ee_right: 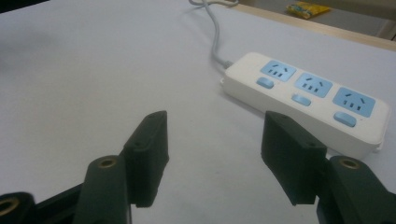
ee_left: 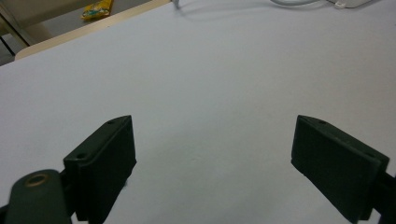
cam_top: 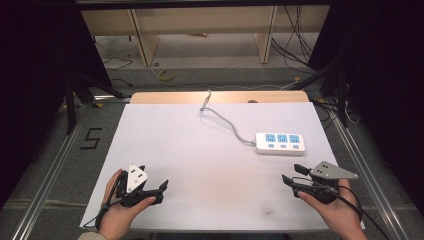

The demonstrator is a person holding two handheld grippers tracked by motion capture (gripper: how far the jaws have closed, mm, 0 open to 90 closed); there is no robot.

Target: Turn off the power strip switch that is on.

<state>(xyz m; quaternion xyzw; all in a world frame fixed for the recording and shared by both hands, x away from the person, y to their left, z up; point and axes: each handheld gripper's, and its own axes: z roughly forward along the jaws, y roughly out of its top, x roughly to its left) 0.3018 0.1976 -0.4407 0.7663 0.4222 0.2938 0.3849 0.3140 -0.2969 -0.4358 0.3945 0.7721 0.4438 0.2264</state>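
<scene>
The power strip [cam_top: 280, 143], white with three blue sockets and three blue switches, lies flat on the white surface [cam_top: 200, 165], right of centre, just beyond the right claw [cam_top: 295, 175]. That claw is released, its black jaws spread with nothing between them, pointing toward the near long side of the strip without touching it. A grey cable [cam_top: 225, 120] runs from the strip's left end to the far edge of the surface. The left claw [cam_top: 162, 187] sits well apart at the near left, likewise released, jaws wide over bare white surface.
</scene>
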